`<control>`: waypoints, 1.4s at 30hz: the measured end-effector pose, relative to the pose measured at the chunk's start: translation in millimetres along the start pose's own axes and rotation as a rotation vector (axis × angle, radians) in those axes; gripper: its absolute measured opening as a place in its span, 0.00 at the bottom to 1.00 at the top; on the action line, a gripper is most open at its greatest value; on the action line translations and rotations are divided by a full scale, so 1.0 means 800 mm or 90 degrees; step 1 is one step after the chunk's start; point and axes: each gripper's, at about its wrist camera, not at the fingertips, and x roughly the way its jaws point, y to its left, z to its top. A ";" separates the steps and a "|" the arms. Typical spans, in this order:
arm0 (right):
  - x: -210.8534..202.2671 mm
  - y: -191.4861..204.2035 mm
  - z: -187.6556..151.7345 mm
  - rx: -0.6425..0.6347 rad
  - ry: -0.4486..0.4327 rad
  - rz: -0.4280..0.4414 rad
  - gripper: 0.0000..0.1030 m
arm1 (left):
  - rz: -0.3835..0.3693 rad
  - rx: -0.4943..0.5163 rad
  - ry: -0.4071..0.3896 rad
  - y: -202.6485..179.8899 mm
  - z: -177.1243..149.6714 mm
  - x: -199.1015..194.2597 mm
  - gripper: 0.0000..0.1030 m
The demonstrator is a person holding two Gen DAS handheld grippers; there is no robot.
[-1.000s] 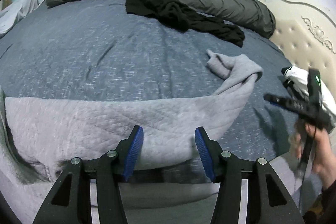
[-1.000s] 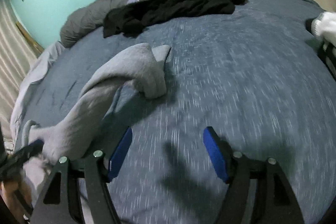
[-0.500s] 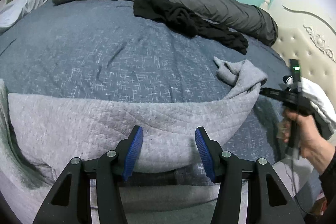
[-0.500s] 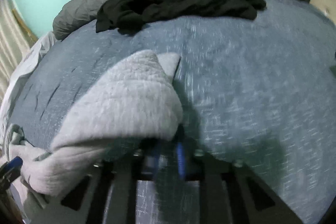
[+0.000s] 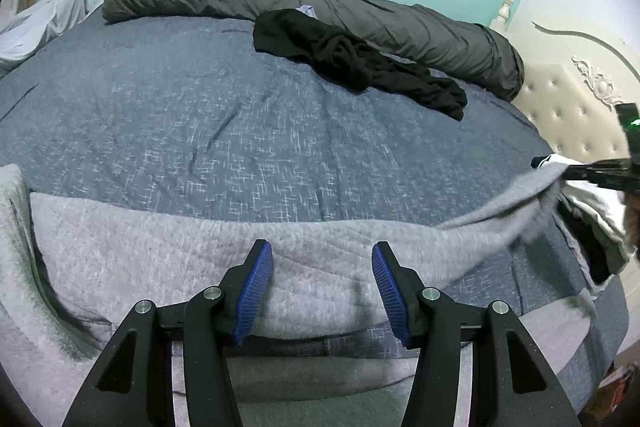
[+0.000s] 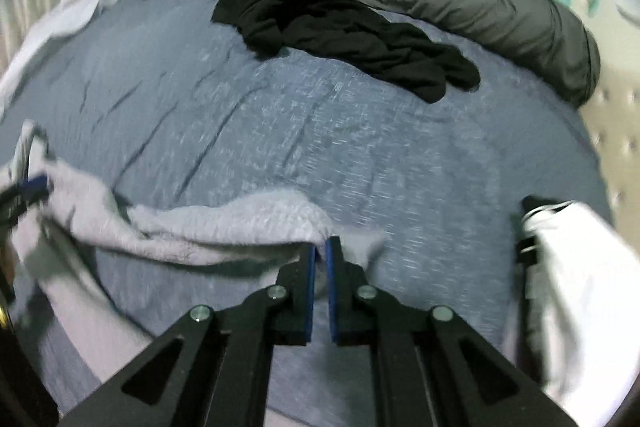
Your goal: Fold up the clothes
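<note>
A grey fleece garment (image 5: 168, 259) lies along the near edge of the blue bed. My left gripper (image 5: 322, 291) hovers just above its body, open, with nothing between the blue pads. My right gripper (image 6: 320, 267) is shut on the garment's sleeve (image 6: 224, 227) and holds it stretched out to the right. In the left wrist view that sleeve (image 5: 500, 215) runs taut up to the right gripper (image 5: 568, 173) at the frame's right edge. A black garment (image 5: 352, 63) lies crumpled at the back of the bed.
A rolled dark grey duvet (image 5: 304, 3) lines the far side of the blue bedspread (image 5: 224, 115). A white and black garment (image 6: 576, 267) sits at the right by the cream tufted headboard (image 5: 576, 107). Pale bedding (image 5: 36, 27) lies at the far left.
My right gripper closed on the bunched grey sleeve and pulled it out to the right, straightening it. My left gripper stayed open over the garment's body.
</note>
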 end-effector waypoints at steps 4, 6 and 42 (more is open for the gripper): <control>-0.019 0.002 0.002 -0.050 0.073 0.025 0.03 | -0.002 -0.004 0.002 0.003 0.000 0.000 0.55; -0.012 0.000 0.002 -0.073 0.119 0.003 0.03 | -0.004 -0.003 0.001 0.002 0.000 -0.001 0.55; 0.106 0.056 -0.111 -0.116 0.099 0.084 0.04 | 0.002 -0.026 -0.003 0.023 0.001 0.000 0.55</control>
